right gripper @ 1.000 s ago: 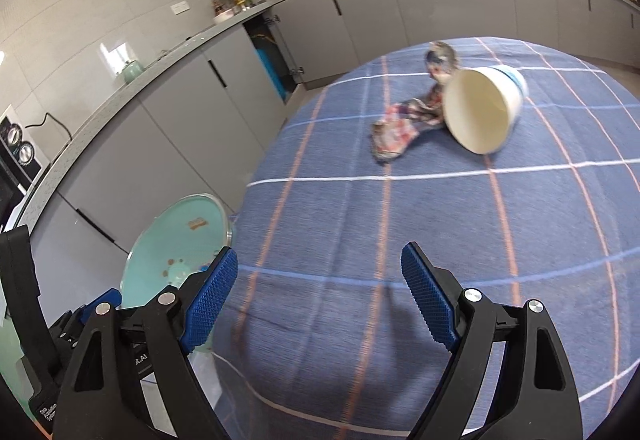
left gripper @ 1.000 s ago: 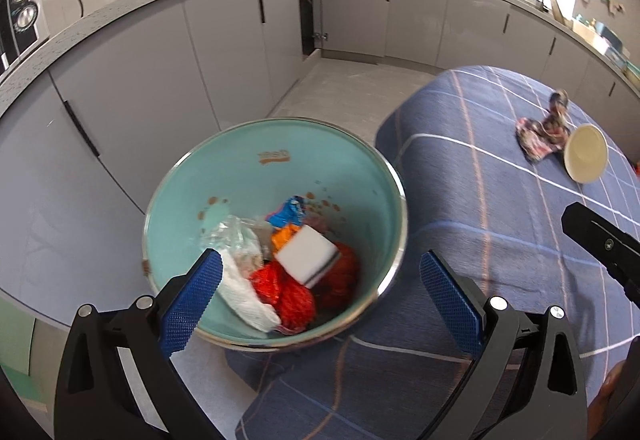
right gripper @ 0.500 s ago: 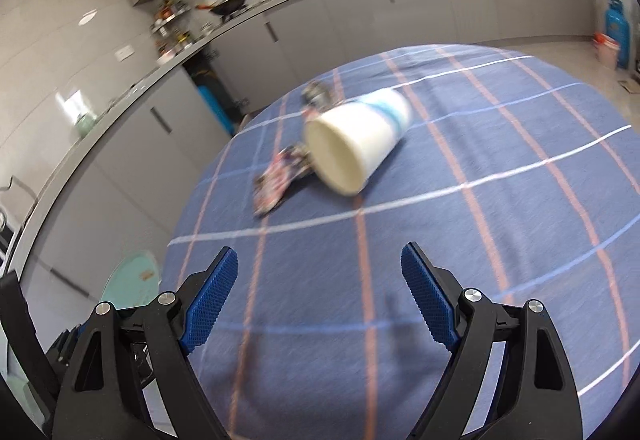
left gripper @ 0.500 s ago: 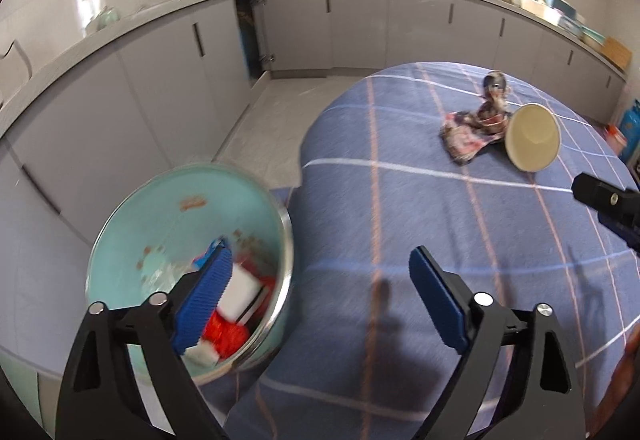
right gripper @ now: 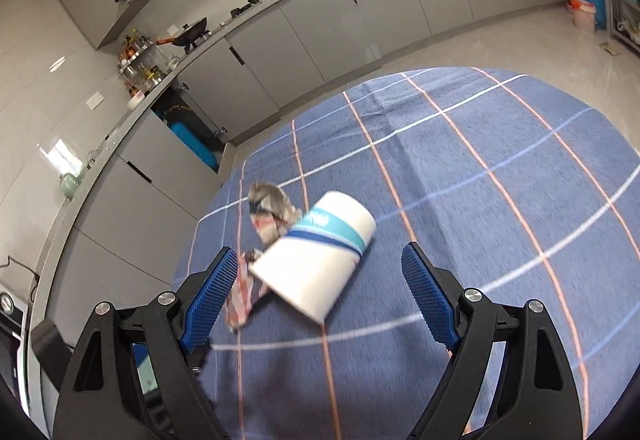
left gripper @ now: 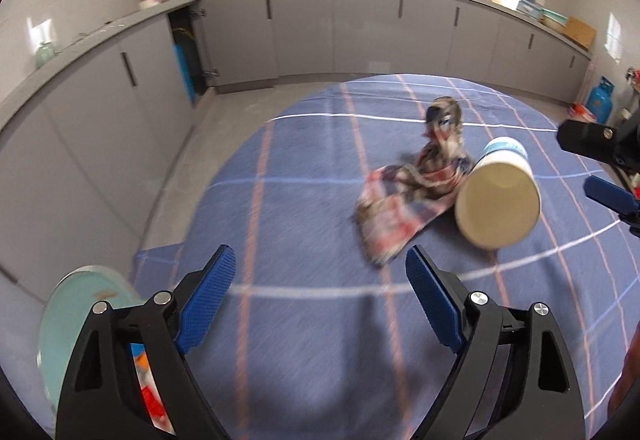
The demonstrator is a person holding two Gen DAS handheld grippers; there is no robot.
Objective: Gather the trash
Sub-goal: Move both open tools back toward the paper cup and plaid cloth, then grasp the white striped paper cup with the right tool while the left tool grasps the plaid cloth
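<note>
Each hand-held gripper [left gripper: 320, 296] [right gripper: 316, 292] has black triangular-cutout finger frames, silver round screw heads, and blue ribbed pads [left gripper: 208, 300].

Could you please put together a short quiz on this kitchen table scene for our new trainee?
1. True or false: the paper cup stands upright on the blue checked tablecloth.
2. What lies right beside the cup? A) a crumpled wrapper B) a spoon C) a banana peel
3. Fill in: the right claw is ____, with nothing pressed between its pads.

Key
1. False: it lies on its side, its open mouth towards the cameras.
2. A: the crumpled wrapper lies against the cup.
3. Open. The left claw is empty too, and the teal bin with collected trash sits at the table's edge.
</note>
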